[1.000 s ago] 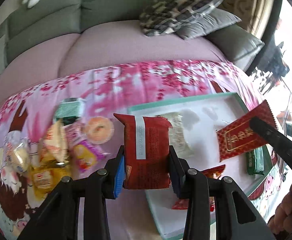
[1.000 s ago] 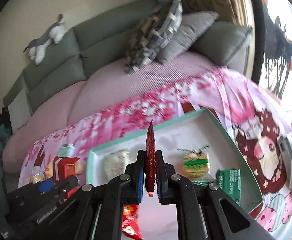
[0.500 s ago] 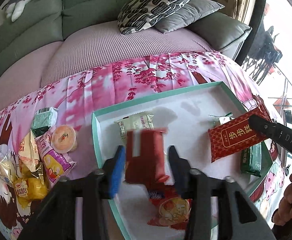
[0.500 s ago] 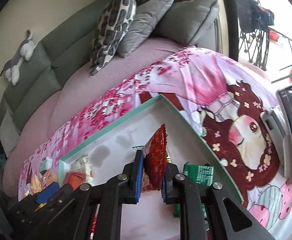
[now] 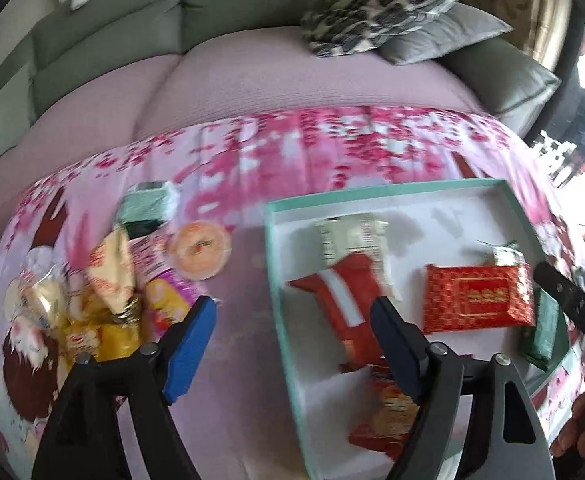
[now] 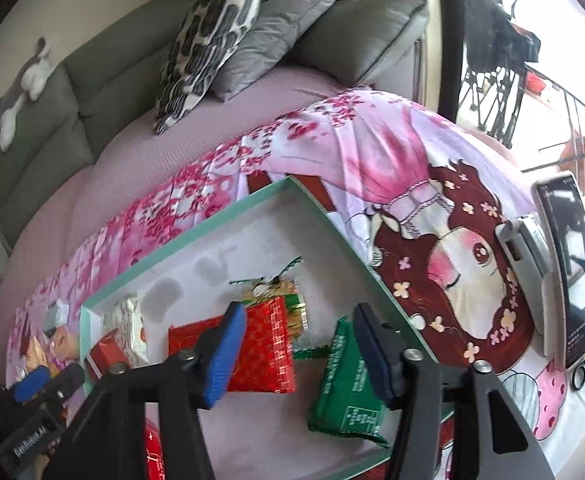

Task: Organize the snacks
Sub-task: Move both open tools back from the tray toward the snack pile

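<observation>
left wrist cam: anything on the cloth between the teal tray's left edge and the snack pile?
Only the round orange jelly cup, at the far end of the gap. The rest of the cloth between tray and snack pile is bare, per the left wrist view.

Teal-rimmed tray (image 5: 276,280) holding red striped pack (image 5: 344,300), flat red-gold pack (image 5: 476,300), white pack (image 5: 352,236), green pack (image 6: 348,392). Outside tray's left rim, loose: yellow bags (image 5: 108,280), orange jelly cup (image 5: 198,250).

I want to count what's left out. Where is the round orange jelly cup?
In the left wrist view, the jelly cup lies on the pink cloth, just left of the tray, beside the loose snack pile.
</observation>
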A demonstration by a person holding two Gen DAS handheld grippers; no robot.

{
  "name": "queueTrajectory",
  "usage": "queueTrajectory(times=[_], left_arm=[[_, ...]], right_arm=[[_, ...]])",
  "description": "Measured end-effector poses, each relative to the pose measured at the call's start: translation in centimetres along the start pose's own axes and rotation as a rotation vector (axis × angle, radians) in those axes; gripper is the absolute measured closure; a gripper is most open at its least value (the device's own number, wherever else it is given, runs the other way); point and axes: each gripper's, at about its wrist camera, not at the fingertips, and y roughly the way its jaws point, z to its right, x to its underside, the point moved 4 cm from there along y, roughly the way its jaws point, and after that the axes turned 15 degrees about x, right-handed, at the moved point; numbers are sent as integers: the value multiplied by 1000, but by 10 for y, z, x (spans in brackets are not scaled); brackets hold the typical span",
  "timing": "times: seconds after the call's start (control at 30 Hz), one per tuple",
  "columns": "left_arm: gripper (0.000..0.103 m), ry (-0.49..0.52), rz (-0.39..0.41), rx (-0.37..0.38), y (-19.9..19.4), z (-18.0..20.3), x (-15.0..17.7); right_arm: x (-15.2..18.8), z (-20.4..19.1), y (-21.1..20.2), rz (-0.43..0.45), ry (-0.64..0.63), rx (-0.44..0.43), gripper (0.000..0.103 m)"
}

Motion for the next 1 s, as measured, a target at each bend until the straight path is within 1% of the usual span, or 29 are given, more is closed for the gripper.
queueTrajectory(times=[0.07, 0.23, 0.3, 0.37, 0.43, 0.5, 0.57, 0.87, 1.0], left_arm=[[16, -40, 1, -29, 0, -10, 1], [11, -128, 11, -77, -1, -35, 2], [10, -168, 17, -87, -2, -44, 3], [9, -201, 23, -100, -3, -53, 5], [8, -215, 29, -113, -5, -57, 5], [7, -238, 35, -117, -7, -63, 6], [5, -255, 32, -115, -7, -67, 8], [4, -277, 23, -111, -13, -77, 13], [4, -284, 23, -107, -20, -83, 19]], right_arm=[[4, -10, 1, -4, -35, -1, 33], [10, -34, -3, 12, -105, -15, 24], [13, -44, -5, 22, -135, -21, 18], [15, -53, -8, 33, -159, -26, 7], [16, -59, -9, 37, -172, -34, 1], [18, -67, -11, 36, -192, -56, 0], [20, -71, -13, 39, -206, -58, 0], [26, -90, -25, 67, -268, -60, 0], [29, -97, -32, 72, -273, -78, 0]])
